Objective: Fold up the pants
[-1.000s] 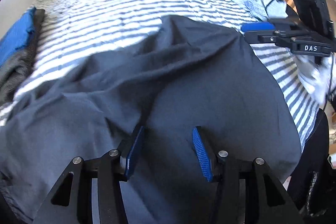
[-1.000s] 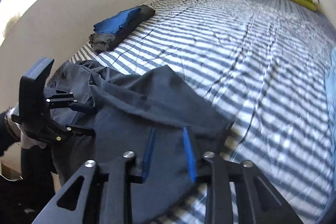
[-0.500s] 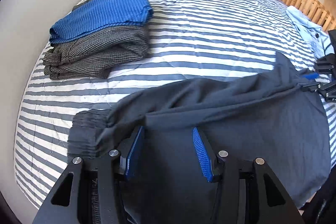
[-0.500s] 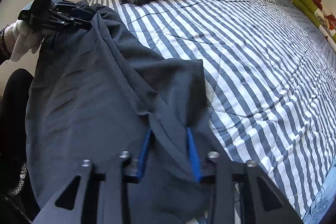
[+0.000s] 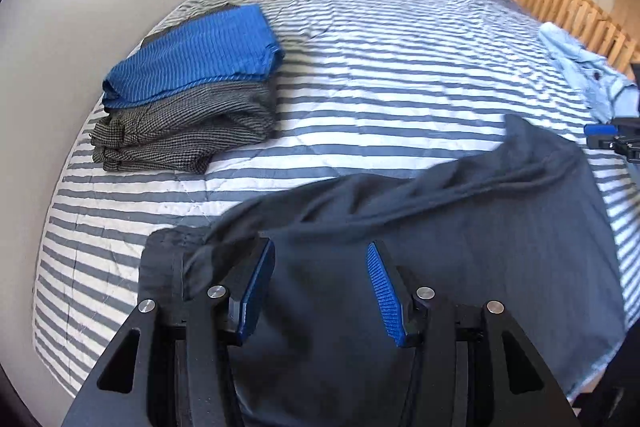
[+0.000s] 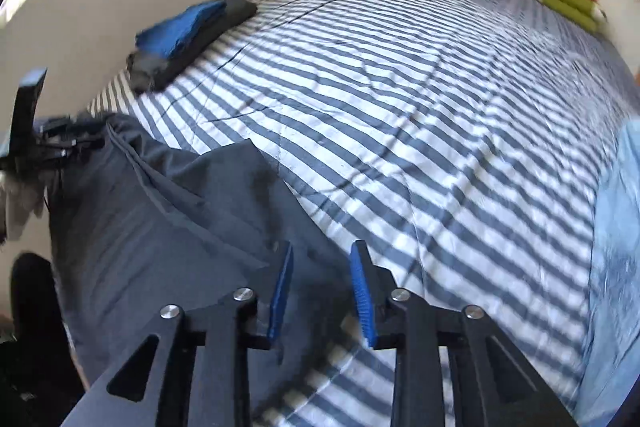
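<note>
The right gripper (image 6: 322, 291), clamped on the pants' (image 5: 400, 247) hem half a second ago, is opening its jaws with dark cloth between but not pinched, so the spreading step looks finished and the first fold can begin. The pants now lie stretched along the near edge of the striped bed (image 5: 380, 67), from 8 o'clock to 3 o'clock in the left view. The left gripper (image 5: 320, 283) pitches steeply down over the waistband at 6 o'clock, jaws half apart, gripping nothing.
</note>
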The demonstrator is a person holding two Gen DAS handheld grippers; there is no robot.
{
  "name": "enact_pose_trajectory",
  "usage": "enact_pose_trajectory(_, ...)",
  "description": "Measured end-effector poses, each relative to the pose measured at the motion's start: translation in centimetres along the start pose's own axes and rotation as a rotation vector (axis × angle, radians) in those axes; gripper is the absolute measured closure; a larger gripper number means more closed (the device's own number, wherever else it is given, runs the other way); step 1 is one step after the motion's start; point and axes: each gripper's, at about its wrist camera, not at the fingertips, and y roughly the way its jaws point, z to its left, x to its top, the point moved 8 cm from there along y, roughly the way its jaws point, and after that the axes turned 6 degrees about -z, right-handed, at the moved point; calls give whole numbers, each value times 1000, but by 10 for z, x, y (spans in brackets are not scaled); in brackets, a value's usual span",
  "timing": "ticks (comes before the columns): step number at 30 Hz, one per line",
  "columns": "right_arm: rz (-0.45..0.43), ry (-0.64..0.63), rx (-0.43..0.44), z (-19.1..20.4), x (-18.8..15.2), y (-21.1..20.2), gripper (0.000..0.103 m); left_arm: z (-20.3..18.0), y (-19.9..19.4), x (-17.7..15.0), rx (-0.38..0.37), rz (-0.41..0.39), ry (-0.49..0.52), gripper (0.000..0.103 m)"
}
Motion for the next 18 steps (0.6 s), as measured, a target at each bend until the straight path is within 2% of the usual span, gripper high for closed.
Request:
enact_pose_trajectory(4,47,188,97,15,-64,-26,71,-57,-33,-22,-127,2,79,51)
enact_pose_trajectory(7,95,276,159,44,-114,-31,71,-99,-36,-48,-189,46,152,51)
enact_pose_trajectory(9,118,309,200,61,-137,-32,71,-122,-34,-54,-217,69,169,51)
enact_pose_trajectory(14,88,382,265,91,-159,-32,69,-192,-26,-18,-309,64,268,51)
enact_pose_trajectory(16,79,438,297,89,-157,-31,69,-209,-14,-9,-341,105,271,51)
enact_pose_trajectory(18,64,519,308,77,-158,-32,69,-215,-6,-10,-338,142,255,51)
